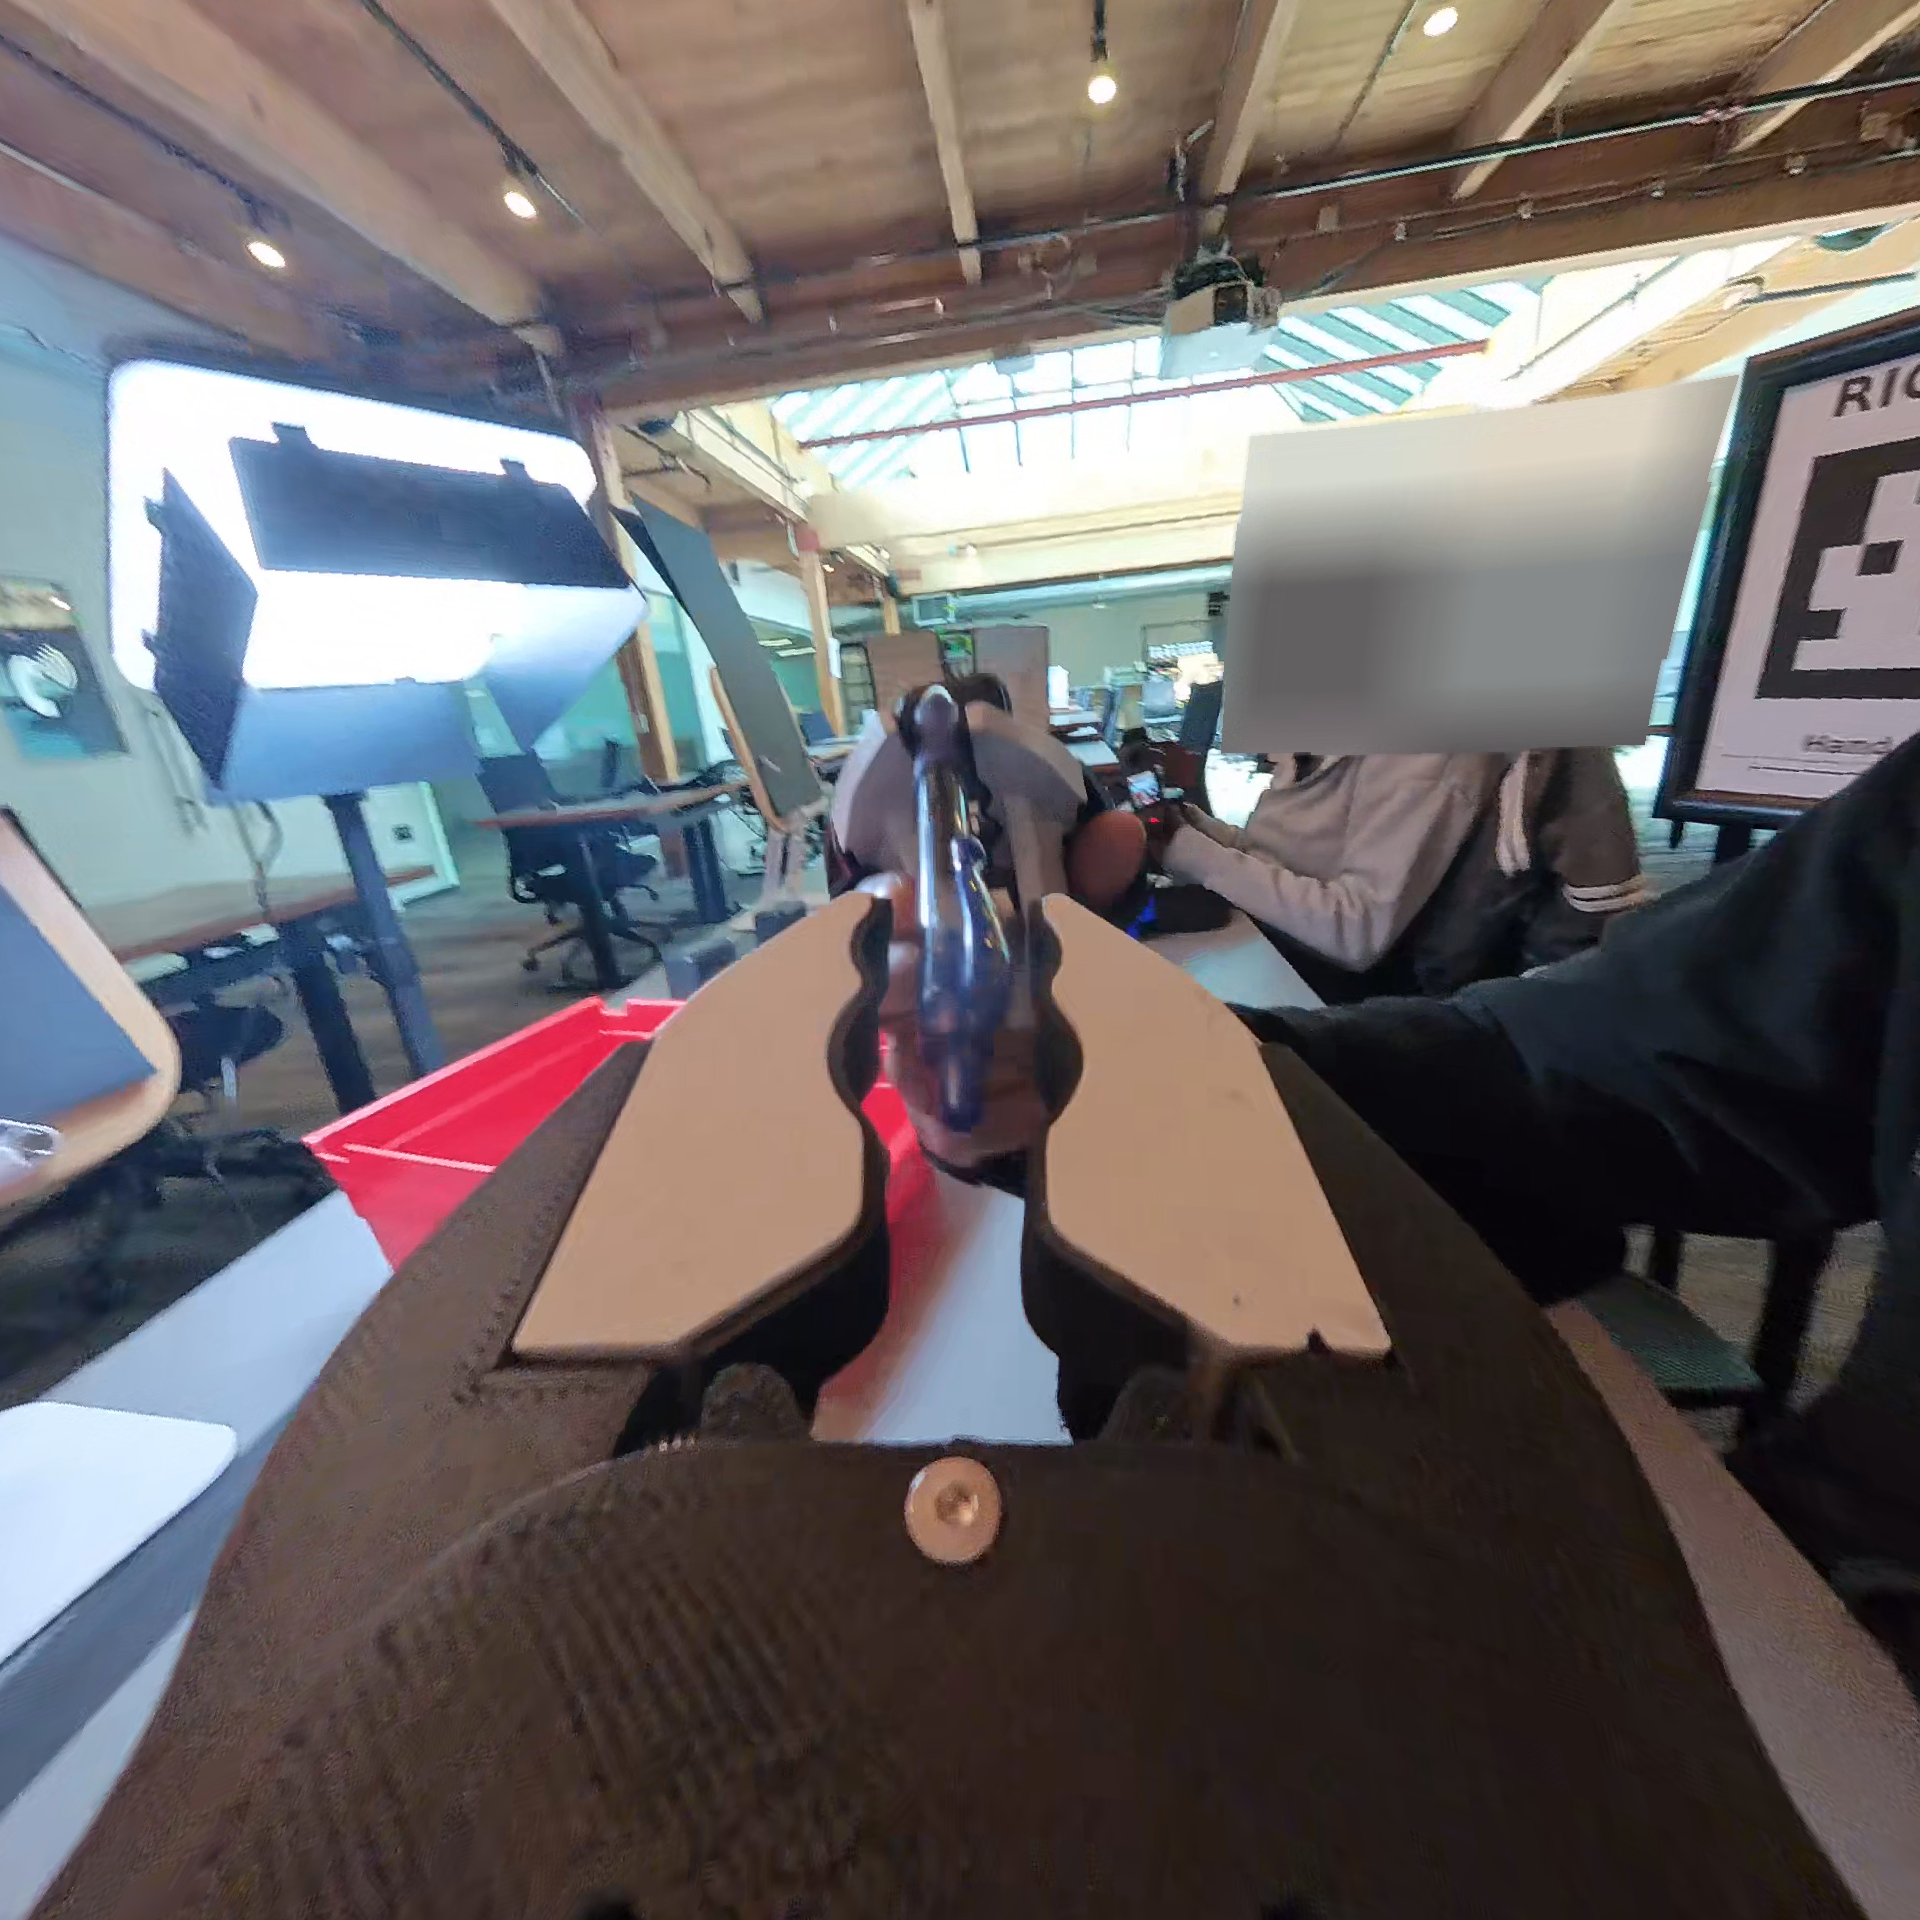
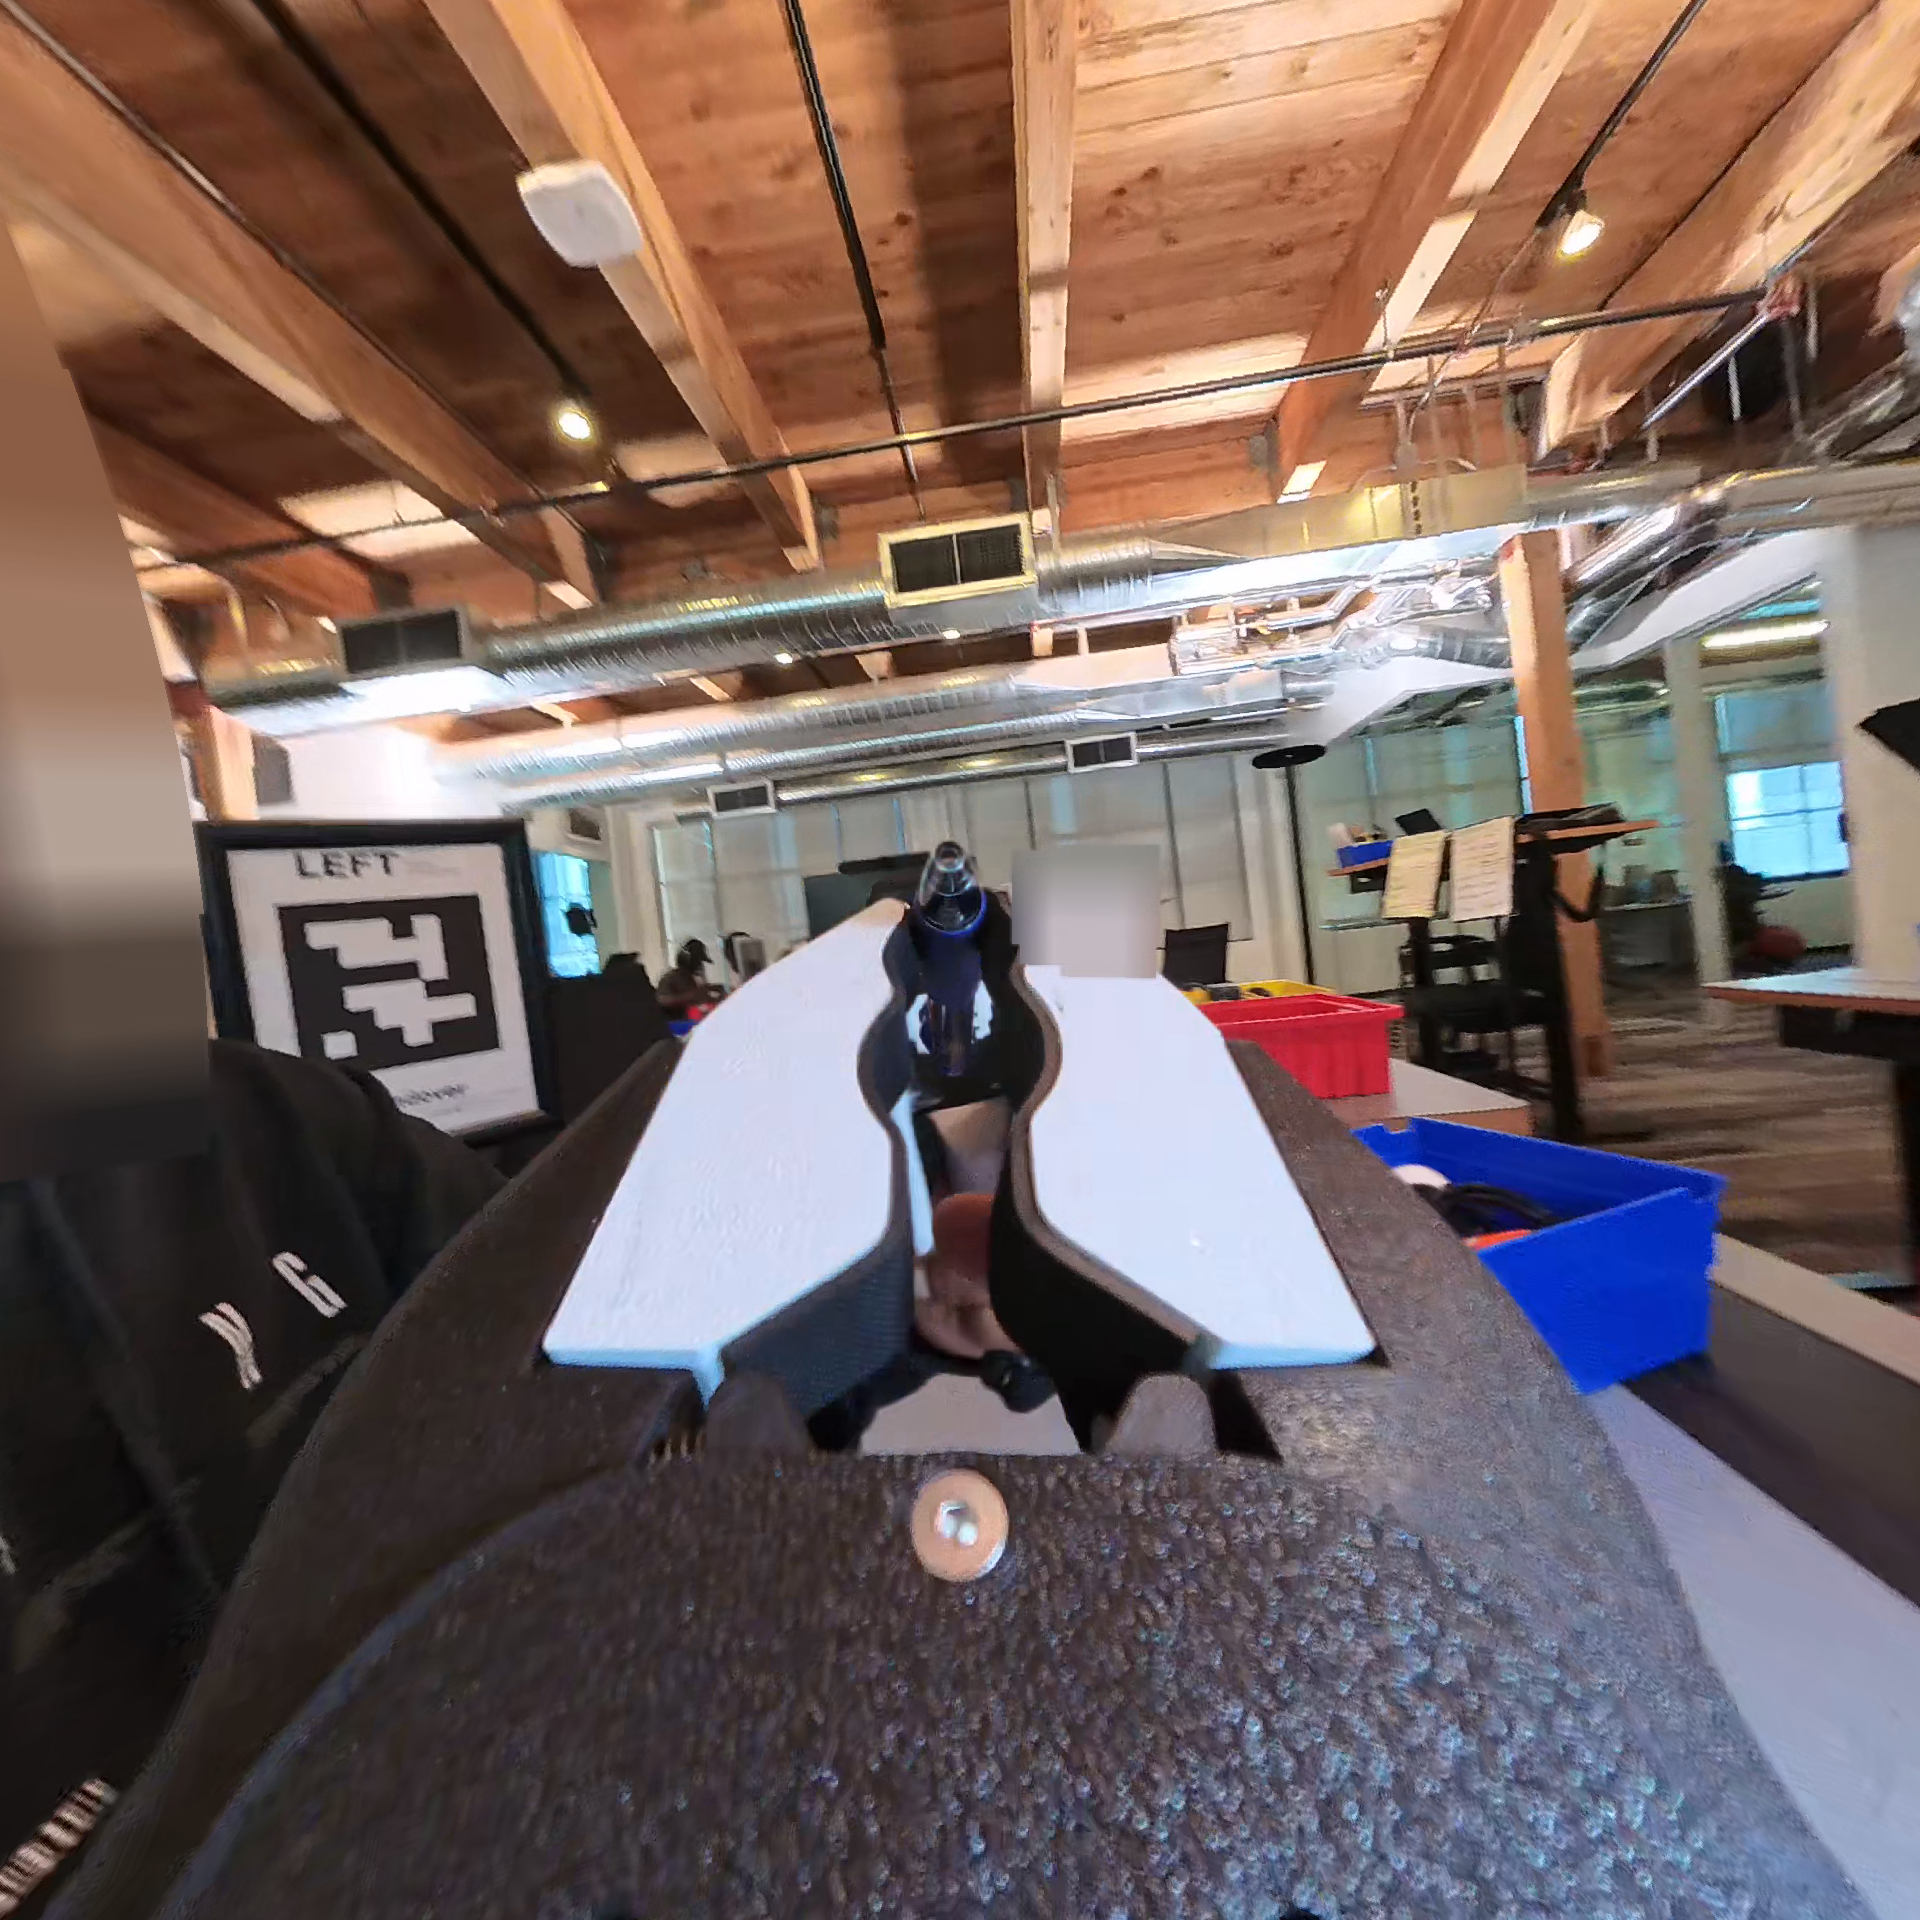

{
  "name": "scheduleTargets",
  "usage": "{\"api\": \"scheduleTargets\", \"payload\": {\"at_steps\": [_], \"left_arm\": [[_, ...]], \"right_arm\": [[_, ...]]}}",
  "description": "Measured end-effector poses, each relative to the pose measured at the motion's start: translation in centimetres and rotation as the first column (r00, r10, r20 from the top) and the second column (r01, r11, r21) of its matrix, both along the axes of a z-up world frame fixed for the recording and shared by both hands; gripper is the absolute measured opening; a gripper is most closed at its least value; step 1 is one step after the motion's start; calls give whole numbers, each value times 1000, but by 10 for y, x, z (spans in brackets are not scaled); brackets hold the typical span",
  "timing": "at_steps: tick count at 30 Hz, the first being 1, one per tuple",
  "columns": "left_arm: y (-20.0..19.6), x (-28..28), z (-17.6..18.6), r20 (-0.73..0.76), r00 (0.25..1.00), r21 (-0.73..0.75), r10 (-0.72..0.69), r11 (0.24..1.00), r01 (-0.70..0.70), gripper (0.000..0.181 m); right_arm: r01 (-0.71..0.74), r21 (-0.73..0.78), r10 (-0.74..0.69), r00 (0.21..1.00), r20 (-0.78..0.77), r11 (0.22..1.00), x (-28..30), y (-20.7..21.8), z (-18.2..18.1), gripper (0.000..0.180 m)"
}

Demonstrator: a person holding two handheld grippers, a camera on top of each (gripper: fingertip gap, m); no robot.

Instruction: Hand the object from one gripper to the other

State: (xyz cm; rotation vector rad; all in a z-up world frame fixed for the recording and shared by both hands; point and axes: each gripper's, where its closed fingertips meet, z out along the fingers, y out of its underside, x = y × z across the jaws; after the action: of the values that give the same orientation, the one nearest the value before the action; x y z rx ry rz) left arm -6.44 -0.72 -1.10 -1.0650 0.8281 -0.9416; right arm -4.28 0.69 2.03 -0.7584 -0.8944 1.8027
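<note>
Both claws meet on the same object, held up in the air above the table [image 1: 935, 1351]. Left claw [image 1: 951, 935]: fingers drawn close, pinching a blue translucent pen [image 1: 951, 997] between the wavy inner edges; pen's long axis runs nearly straight ahead along the fingers, far end rising past the tips. Beyond those tips the right claw [image 2: 961, 956] faces it head-on. In the right wrist view its fingers are likewise narrowed around the pen [image 2: 948, 977], clear tip poking up just past the fingertips. Whether both grips bear load, or only one, cannot be told; each looks closed on the pen. Judgement: handover is at the shared-hold stage. Since the pen lies in line with both claws, the giving claw should part its fingers and back straight off along that axis. Risk: pen tilting if the receiver's pinch is near one end. Red bin [image 1: 488, 1122] lies below left; blue bin [image 2: 1600, 1247] sits to the right.
</note>
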Motion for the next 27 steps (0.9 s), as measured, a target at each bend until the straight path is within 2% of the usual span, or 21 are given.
{"api": "scheduleTargets", "payload": {"at_steps": [6, 9, 11, 13, 15, 16, 19, 21, 23, 24, 25, 26, 27], "left_arm": [[0, -10, 7, -32, 994, 112, 109, 988, -105, 11], [1, -14, 11, -66, 988, 131, 142, 983, -133, 11], [4, -19, 11, -119, 978, 117, 169, 981, -156, 11], [7, -25, 10, -172, 966, 104, 195, 978, -179, 11], [14, -31, 2, -268, 936, 69, 229, 973, -219, 10], [18, -35, -2, -310, 914, 73, 261, 965, -251, 10], [25, -36, -18, -438, 844, 88, 309, 949, -302, 11], [27, -30, -32, -511, 801, 91, 310, 947, -309, 10], [29, -23, -43, -560, 769, 96, 309, 946, -310, 10], [29, -20, -48, -577, 758, 96, 303, 947, -306, 10], [29, -18, -50, -583, 756, 94, 297, 949, -300, 11], [28, -16, -50, -581, 761, 87, 290, 951, -296, 11], [29, -16, -50, -573, 766, 82, 289, 951, -298, 11]], "right_arm": [[-63, -106, 62, 998, -10, 992, -7, 5, -9, 12], [-78, -92, 84, 994, 71, 993, -12, 7, -20, 12], [-27, -32, 33, 982, 184, 999, -18, 13, -34, 17], [87, 100, -113, 946, 302, 991, -20, 26, -46, 25], [213, 312, -329, 860, 390, 926, -16, 41, -57, 31], [257, 432, -442, 797, 411, 865, -14, 48, -64, 31], [217, 712, -660, 614, 432, 668, -15, 53, -90, 33], [170, 813, -737, 551, 390, 557, -25, 49, -102, 33], [113, 871, -782, 505, 364, 479, -36, 44, -117, 33], [108, 889, -805, 485, 343, 444, -40, 45, -121, 27], [108, 904, -824, 466, 323, 415, -42, 47, -124, 15], [112, 909, -828, 469, 308, 401, -43, 48, -126, 12], [115, 900, -817, 478, 322, 421, -44, 47, -127, 12]]}}
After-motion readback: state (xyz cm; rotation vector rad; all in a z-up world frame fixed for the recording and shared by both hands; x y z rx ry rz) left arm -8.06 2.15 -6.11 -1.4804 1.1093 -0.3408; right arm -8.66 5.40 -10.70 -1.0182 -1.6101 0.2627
